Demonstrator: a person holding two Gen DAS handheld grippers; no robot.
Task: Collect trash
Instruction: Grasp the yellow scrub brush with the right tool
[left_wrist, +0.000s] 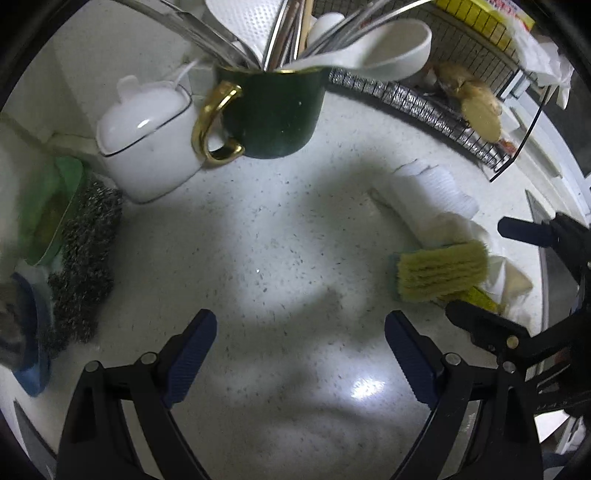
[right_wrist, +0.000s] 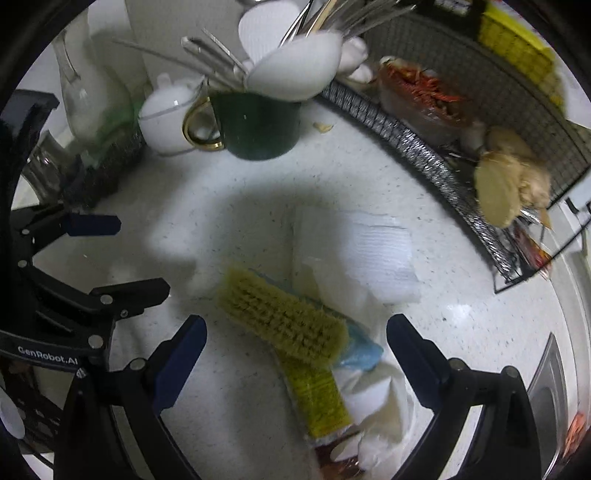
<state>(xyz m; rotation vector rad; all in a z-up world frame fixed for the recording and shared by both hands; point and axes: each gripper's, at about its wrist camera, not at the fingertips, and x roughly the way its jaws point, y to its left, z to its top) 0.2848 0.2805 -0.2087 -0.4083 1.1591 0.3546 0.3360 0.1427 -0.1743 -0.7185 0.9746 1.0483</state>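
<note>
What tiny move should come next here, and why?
Probably lower the right hand-held gripper onto the crumpled paper beyond the brush. Its jaws stand open and empty above that pile, while the left hand-held gripper has only bare counter below.

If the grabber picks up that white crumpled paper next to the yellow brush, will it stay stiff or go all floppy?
Probably floppy: the white crumpled paper lies in soft folds on the counter. It looks thin, so likely very light. Part of it is tucked under the yellow brush, so pulling it might drag the brush along.
</note>
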